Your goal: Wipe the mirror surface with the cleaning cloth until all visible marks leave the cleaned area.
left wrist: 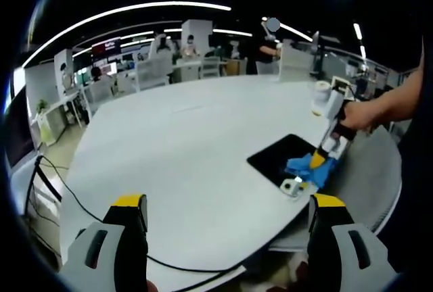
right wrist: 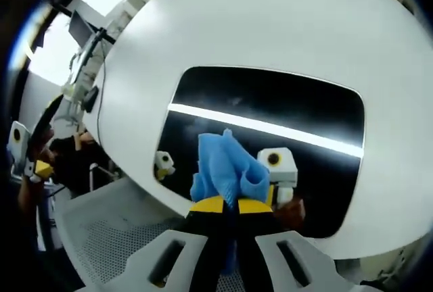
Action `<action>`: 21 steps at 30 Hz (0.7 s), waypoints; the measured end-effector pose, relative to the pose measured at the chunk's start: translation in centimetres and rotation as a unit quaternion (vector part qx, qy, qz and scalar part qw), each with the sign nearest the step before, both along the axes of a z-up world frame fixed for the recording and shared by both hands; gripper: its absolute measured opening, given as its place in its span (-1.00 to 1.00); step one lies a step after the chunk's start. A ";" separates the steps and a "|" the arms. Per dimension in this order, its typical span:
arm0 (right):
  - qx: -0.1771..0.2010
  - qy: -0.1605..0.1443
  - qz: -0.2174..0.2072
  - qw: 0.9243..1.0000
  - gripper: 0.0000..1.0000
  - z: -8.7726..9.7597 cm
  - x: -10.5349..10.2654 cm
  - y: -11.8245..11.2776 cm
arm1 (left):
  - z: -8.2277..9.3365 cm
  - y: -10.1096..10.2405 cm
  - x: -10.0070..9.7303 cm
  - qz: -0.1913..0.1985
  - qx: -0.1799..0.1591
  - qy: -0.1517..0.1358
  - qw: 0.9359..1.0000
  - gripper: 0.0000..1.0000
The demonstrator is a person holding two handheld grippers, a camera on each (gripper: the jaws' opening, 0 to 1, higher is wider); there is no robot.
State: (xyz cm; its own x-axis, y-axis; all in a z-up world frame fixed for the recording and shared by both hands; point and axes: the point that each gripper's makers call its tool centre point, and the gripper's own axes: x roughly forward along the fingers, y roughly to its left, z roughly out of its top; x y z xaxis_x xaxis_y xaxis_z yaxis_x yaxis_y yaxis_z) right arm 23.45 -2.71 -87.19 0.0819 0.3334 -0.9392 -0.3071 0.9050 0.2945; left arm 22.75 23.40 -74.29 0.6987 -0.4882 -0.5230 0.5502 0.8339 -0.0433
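Holding the blue cloth (right wrist: 226,170) pinched tight in my right gripper (right wrist: 229,205), I press it onto the dark mirror (right wrist: 284,106), which lies flat near the edge of the white table (right wrist: 270,21). My left gripper (left wrist: 229,204) hangs released and empty, well apart from the work. Risk, as I judge it: the mirror sits close to the table's rim, so a hard stroke could push it off; the bunched cloth could also slip from the jaws or skip marks. No brand, label or writing is readable anywhere.
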 end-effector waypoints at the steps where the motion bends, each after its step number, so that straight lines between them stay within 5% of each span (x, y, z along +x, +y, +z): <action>1: -0.001 -0.002 0.001 1.000 -1.00 0.0 0.3 0.0 | -0.1 0.1 0.0 0.001 0.000 0.001 1.000 0.99; 21: -0.025 -0.025 0.016 0.999 -1.00 0.1 7.8 0.2 | -0.7 0.6 0.4 0.011 0.000 0.010 1.000 0.99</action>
State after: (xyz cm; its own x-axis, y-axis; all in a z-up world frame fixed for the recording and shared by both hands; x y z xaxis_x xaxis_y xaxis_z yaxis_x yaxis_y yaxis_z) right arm 31.22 -2.56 -87.12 0.1186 0.2897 -0.9498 -0.3483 0.9079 0.2334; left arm 23.12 24.00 -75.03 0.6989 -0.4735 -0.5360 0.5311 0.8455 -0.0544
